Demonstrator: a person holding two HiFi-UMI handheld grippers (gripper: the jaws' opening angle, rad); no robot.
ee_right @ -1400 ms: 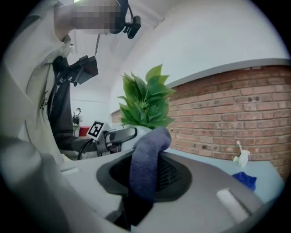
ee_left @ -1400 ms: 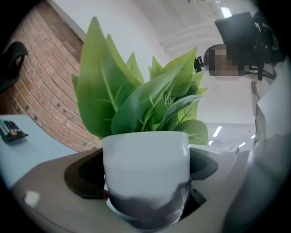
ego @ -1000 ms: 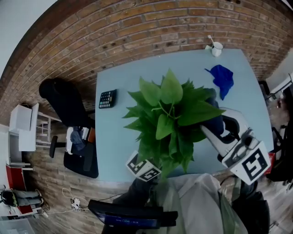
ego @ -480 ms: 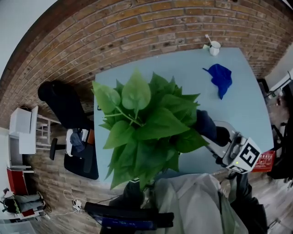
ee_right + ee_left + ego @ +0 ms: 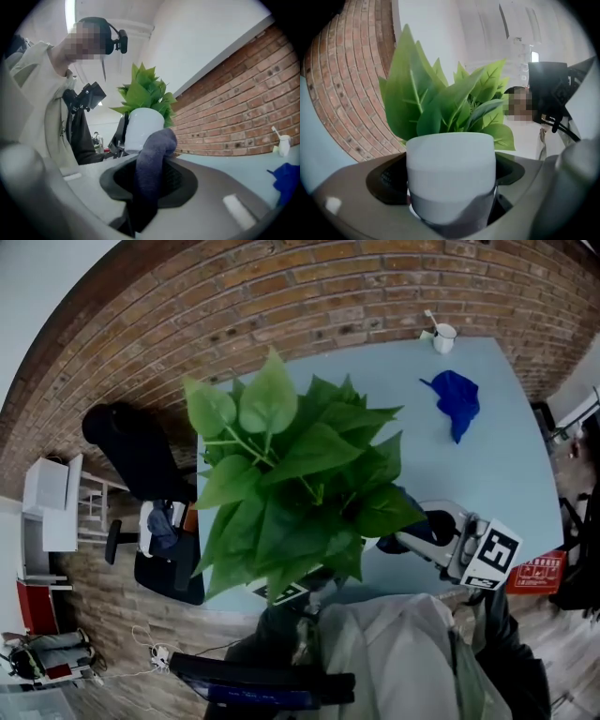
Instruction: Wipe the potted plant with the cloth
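The potted plant (image 5: 291,484) is up off the desk (image 5: 506,474), held in the air over its near edge, with the leaves spreading wide across the left half of the top. The left tongs (image 5: 452,206) are clamped round the lower part of its white pot (image 5: 450,164), one jaw on each side, and the pot sits upright in them. The right tongs (image 5: 150,187) are closed on a dark cloth (image 5: 154,154), which stands up from between the jaws in a thick fold. They are low at the right side of the plant, near the desk's near edge. The fold reaches towards the pot and the lowest leaves, but I cannot tell whether it touches them. A blue cloth (image 5: 452,401) lies crumpled on the desk towards the far right corner, and a white cup (image 5: 442,337) stands right at that corner by the brick wall (image 5: 281,296). A black chair (image 5: 131,451) stands off the left edge.
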